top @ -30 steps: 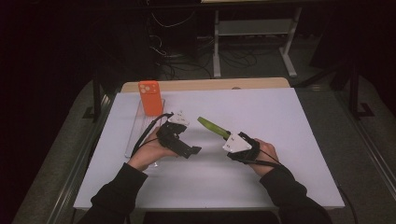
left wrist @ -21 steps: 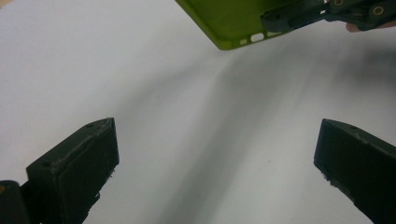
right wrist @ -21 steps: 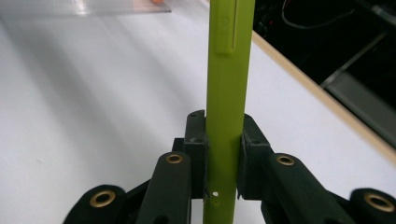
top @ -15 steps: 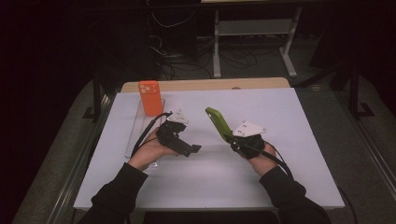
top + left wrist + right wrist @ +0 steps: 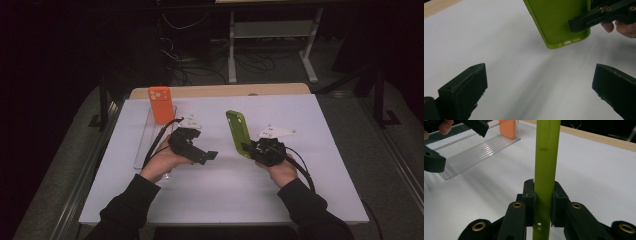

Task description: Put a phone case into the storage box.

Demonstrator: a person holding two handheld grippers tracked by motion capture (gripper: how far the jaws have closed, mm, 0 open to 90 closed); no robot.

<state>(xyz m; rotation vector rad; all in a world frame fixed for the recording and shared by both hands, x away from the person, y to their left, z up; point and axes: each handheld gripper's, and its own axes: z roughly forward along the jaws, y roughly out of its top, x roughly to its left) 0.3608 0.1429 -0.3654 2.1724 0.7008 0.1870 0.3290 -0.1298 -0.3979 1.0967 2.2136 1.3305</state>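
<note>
Seen from above, a person in dark sleeves works at a white-topped bench (image 5: 310, 165) with a gripper in each hand. The right gripper (image 5: 250, 148) has its jaws clamped on the lower end of a green phone case (image 5: 238, 131), which stands raised off the bench top and leans away toward the far edge. The left gripper (image 5: 209, 156) sits near the middle of the bench, pointing toward the case but apart from it. Beyond that hand, an orange phone case (image 5: 161, 104) stands upright at the far end of a clear plastic tray (image 5: 144, 145) lying along the bench's left side. From the left gripper's own camera, its two black jaws stand wide apart with nothing between them over the bare white surface, while ahead the green phone case (image 5: 559, 22) hangs in the air, one black jaw of the right gripper pressed against its inner face near the bottom edge. From the right gripper's own camera, the green phone case (image 5: 546, 157) rises edge-on and upright, pinched on both faces between the jaws of the right gripper (image 5: 543, 202). Farther off at upper left, the left gripper (image 5: 456, 142) shows its open jaws over the clear plastic tray (image 5: 474, 157), with the orange phone case (image 5: 507, 128) at the tray's far end.
</note>
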